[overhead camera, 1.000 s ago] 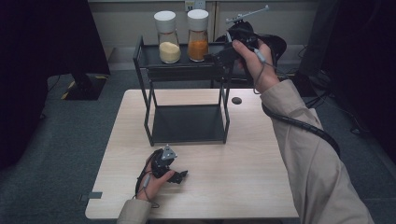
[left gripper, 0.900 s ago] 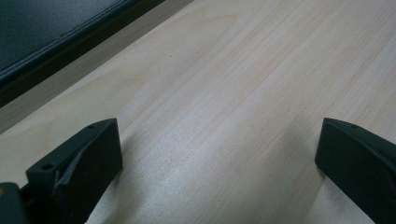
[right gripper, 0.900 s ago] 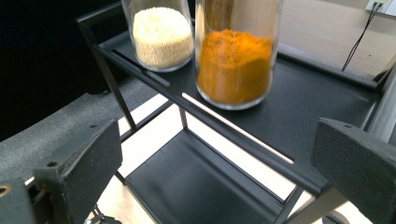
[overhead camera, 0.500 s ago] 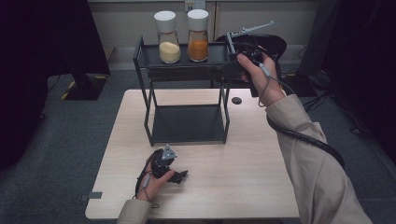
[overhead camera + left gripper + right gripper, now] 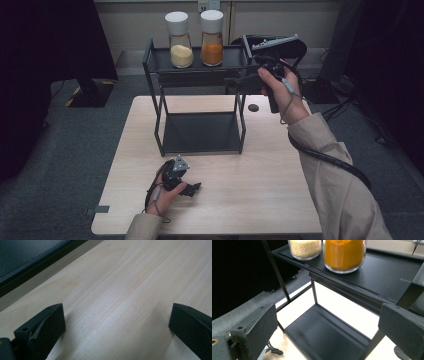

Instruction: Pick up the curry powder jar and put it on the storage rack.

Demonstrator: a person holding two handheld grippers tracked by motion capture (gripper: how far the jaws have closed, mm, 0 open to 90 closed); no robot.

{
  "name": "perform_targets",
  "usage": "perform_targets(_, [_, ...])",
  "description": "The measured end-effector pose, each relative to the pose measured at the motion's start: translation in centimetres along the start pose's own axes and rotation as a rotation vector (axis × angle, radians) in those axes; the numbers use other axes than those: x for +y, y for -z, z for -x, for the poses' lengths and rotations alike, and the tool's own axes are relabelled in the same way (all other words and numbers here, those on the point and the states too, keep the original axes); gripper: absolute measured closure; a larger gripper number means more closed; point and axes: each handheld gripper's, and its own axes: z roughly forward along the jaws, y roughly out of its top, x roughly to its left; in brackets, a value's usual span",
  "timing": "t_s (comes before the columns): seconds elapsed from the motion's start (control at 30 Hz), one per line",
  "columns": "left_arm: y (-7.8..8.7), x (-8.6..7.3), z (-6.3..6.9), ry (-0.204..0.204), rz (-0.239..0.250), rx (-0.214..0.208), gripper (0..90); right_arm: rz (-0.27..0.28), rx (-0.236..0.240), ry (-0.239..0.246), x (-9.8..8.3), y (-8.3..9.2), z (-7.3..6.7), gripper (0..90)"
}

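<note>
A black two-tier rack point(image 5: 200, 75) stands on the wooden table point(image 5: 260, 175). On its top shelf are a jar of pale grains point(image 5: 181, 42) and a jar of orange powder point(image 5: 212, 40), both with white lids. My right gripper point(image 5: 243, 80) hovers open at the right end of the top shelf, level with its edge. In the right gripper view point(image 5: 324, 337), the pale jar point(image 5: 305, 247) and orange jar point(image 5: 344, 253) stand ahead and above, the lower shelf point(image 5: 324, 332) below. My left gripper point(image 5: 191, 189) rests open on the table in front of the rack, with bare wood between its jaws point(image 5: 116, 325).
A small black round disc point(image 5: 253, 107) lies on the table right of the rack. The rack's lower shelf point(image 5: 200, 132) holds nothing. A dark stand point(image 5: 90, 92) sits on the grey carpet at the left, and dark furniture point(image 5: 290, 47) behind the rack.
My right gripper has come down and back toward the near side, from beside the orange jar to the top shelf's right end. The left gripper has not moved.
</note>
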Motion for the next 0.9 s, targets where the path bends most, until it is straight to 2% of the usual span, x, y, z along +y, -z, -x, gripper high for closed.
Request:
perform_targets(0.33, [0.0,0.0,0.0,0.000,0.001,0.000,0.0,0.000,0.013,-0.011,-2.0,-0.3,0.3,1.6])
perform_targets(0.9, [0.0,0.0,0.0,0.001,0.000,0.000,0.0,0.003,0.006,-0.022,-4.6,-0.2,0.6,1.7])
